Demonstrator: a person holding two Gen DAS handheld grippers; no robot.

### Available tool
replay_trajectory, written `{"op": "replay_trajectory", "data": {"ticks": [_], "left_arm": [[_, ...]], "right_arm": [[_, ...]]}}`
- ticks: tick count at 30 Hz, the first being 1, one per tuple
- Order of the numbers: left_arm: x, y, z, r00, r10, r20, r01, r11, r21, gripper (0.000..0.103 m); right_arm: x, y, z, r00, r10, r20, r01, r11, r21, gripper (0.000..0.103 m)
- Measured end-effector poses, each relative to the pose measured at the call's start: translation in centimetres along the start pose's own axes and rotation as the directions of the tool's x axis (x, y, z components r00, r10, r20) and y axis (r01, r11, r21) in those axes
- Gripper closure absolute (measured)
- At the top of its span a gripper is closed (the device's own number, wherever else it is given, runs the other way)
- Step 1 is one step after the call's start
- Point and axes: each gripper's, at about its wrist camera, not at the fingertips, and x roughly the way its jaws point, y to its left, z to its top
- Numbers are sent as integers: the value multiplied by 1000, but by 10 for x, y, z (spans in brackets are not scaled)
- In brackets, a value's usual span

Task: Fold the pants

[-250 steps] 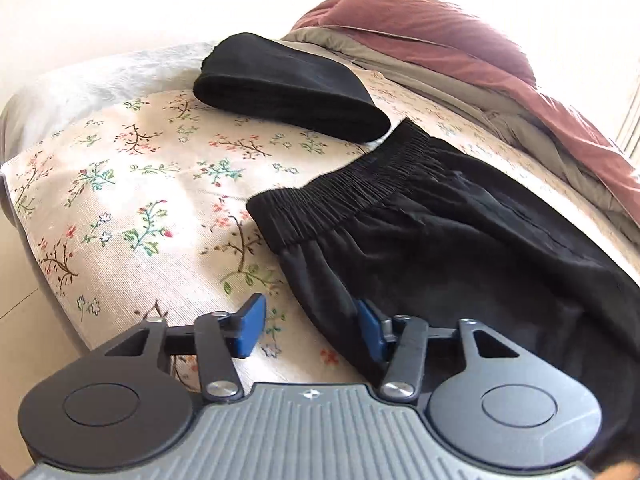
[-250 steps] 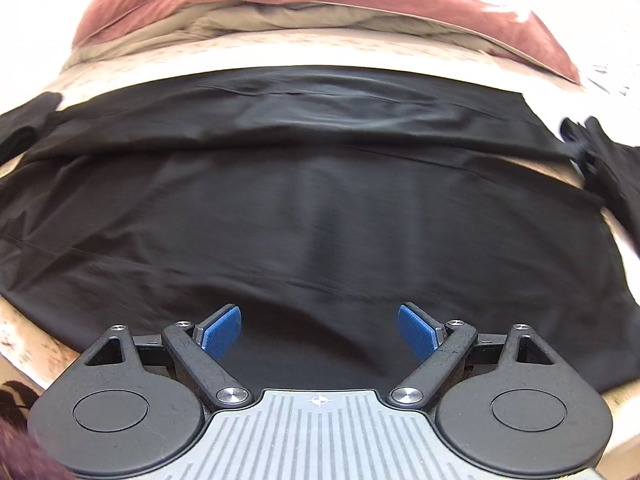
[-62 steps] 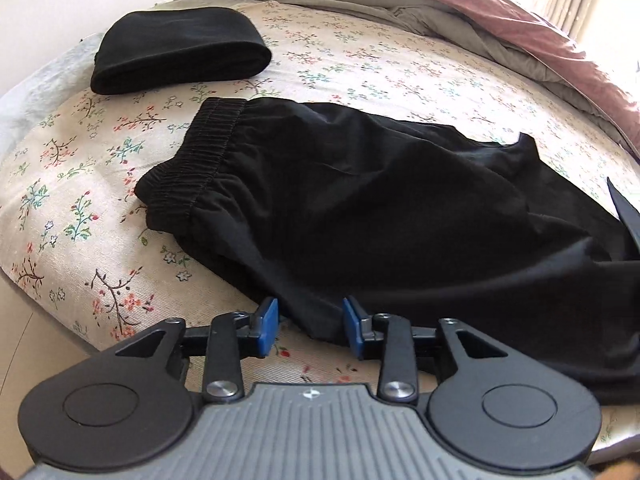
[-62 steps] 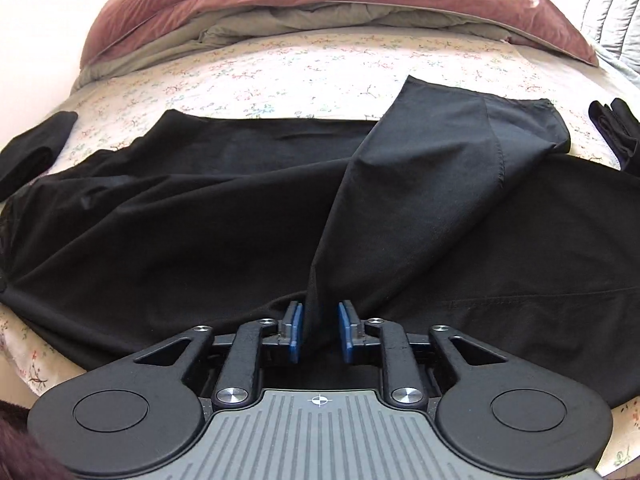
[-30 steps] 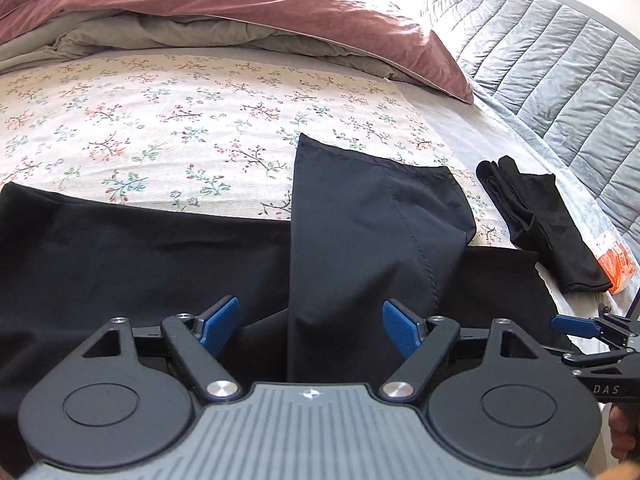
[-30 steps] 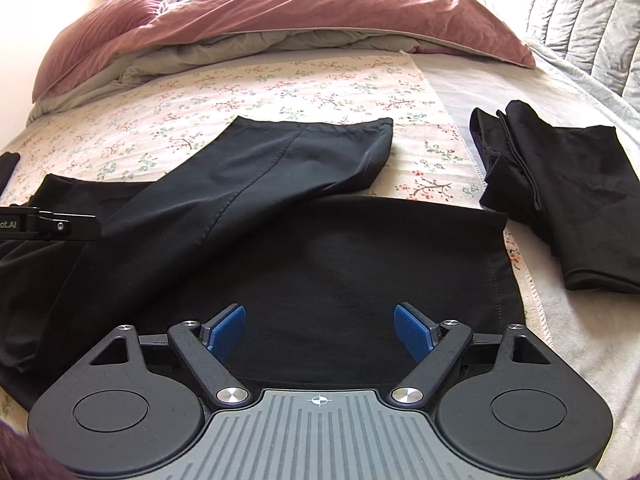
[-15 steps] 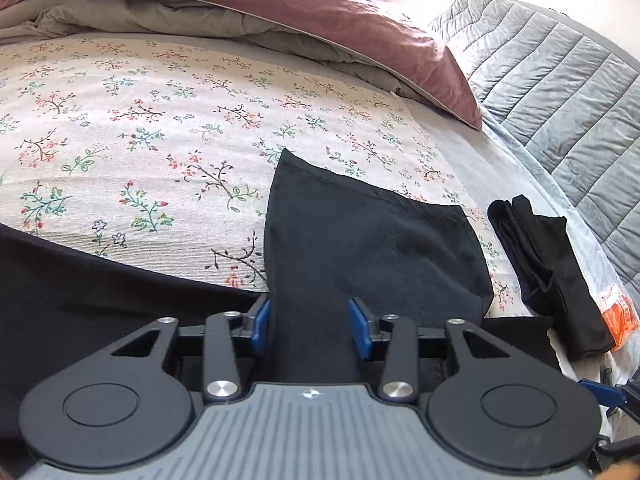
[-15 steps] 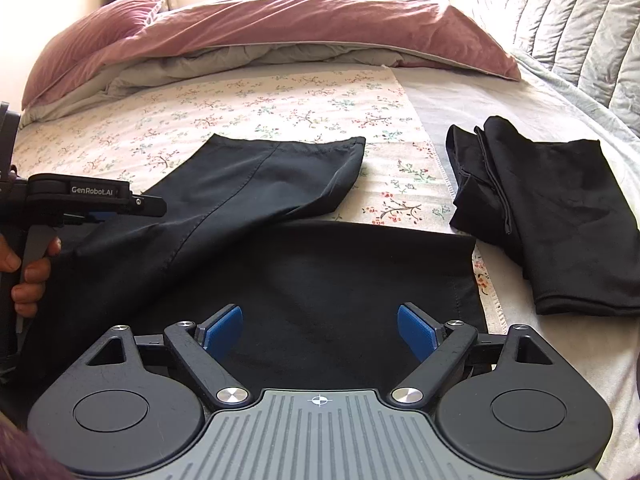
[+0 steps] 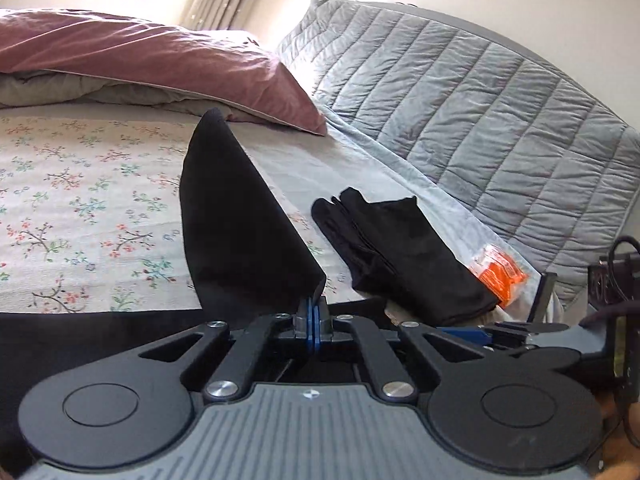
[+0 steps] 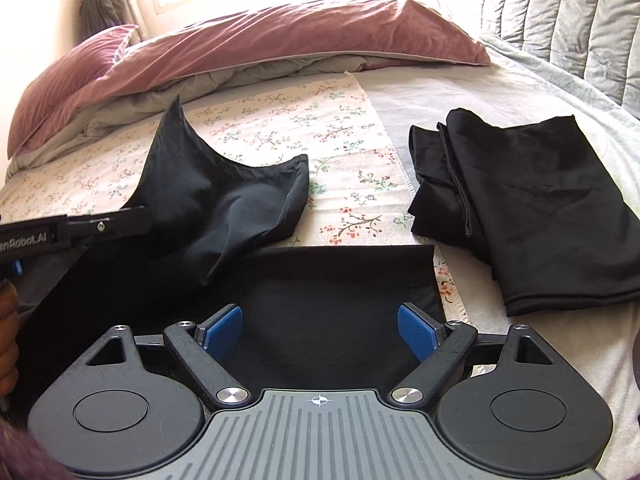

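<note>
Black pants lie across the floral sheet [image 10: 304,128]. In the left wrist view my left gripper [image 9: 314,320] is shut on the hem corner of the upper pant leg [image 9: 236,232], and the cloth rises from the pads in a tall peak. The right wrist view shows that leg [image 10: 216,208] lifted and bunched, with the left gripper [image 10: 100,226] coming in from the left. The lower pant leg [image 10: 320,280] lies flat with its hem to the right. My right gripper [image 10: 320,330] hovers open over it, nothing between its fingers.
A folded black garment [image 10: 540,208] lies on the grey sheet to the right of the pants, with an orange packet [image 9: 498,276] beyond it. A maroon duvet [image 10: 260,36] is heaped at the far side. A grey quilted cover [image 9: 460,100] rises on the right.
The left gripper's jaws closed on the upper leg's hem and lifted it, so the leg stands up in a peak. The right gripper stayed open and shifted a little.
</note>
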Motion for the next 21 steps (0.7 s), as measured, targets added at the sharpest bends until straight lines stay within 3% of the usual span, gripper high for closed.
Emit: {"op": "replay_trajectory", "data": {"ticks": [7, 11, 16, 21], "left_arm": [[16, -32, -44, 991, -80, -106, 87, 994, 63, 94], [24, -39, -67, 978, -109, -177, 127, 987, 97, 94], [30, -51, -93, 934, -135, -331, 204, 961, 184, 93], [15, -65, -101, 954, -84, -289, 175, 935, 308, 83]], "right_arm": [[-13, -24, -5, 996, -79, 28, 79, 997, 23, 16], [-20, -43, -9, 997, -66, 41, 62, 994, 86, 16], [-23, -54, -13, 998, -54, 43, 49, 992, 116, 16], [-24, -66, -17, 997, -68, 41, 61, 986, 153, 16]]}}
